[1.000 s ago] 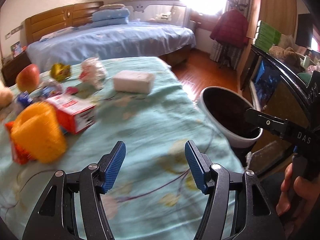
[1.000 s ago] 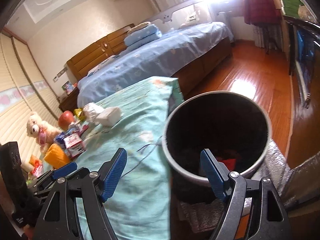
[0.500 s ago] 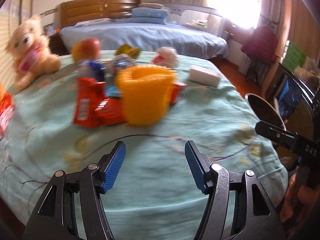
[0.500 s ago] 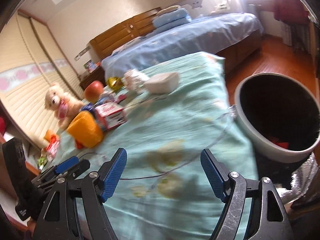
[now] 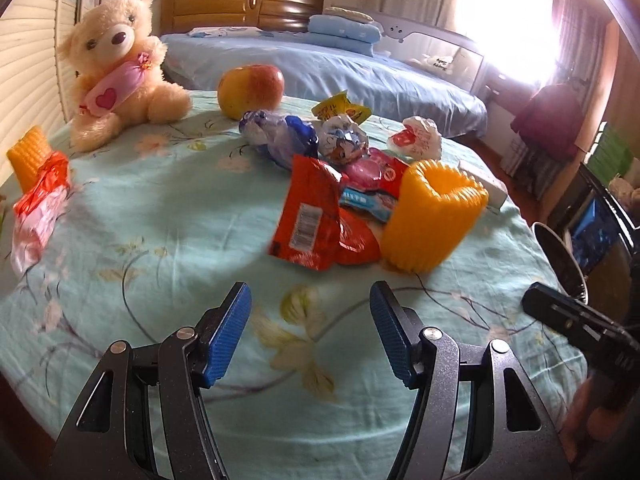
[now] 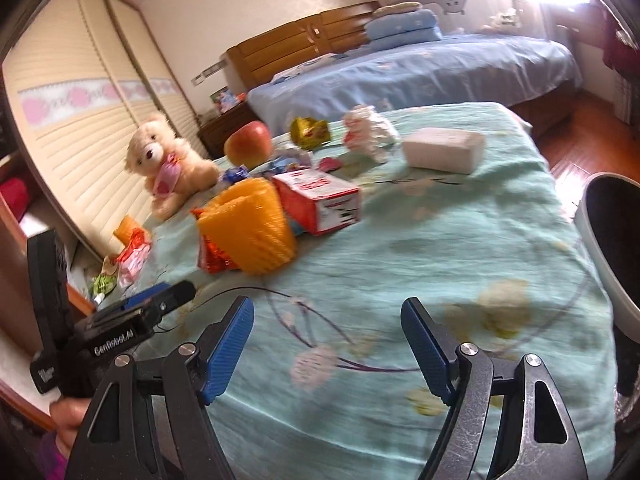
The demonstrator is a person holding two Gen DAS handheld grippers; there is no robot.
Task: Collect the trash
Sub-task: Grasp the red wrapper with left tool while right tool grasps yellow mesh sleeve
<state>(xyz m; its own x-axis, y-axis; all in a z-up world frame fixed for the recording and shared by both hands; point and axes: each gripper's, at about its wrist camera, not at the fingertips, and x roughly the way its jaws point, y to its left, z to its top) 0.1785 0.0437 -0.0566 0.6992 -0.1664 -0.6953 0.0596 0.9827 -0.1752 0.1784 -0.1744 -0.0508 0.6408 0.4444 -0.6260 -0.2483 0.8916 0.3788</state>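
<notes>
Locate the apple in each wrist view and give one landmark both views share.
Left wrist: apple at upper centre, right of the teddy bear, behind the wrappers.
Right wrist: apple left of centre, just right of the teddy bear.
Shared landmark: the yellow ribbed cup, nearer the camera than the apple.

bedspread (image 5: 168,208) mint, floral | cup (image 5: 432,220) orange | wrapper (image 5: 308,216) red

Over the green bedspread (image 6: 400,256), the right gripper (image 6: 326,340) hangs open, short of the orange cup (image 6: 250,228) and red box (image 6: 320,198).
</notes>
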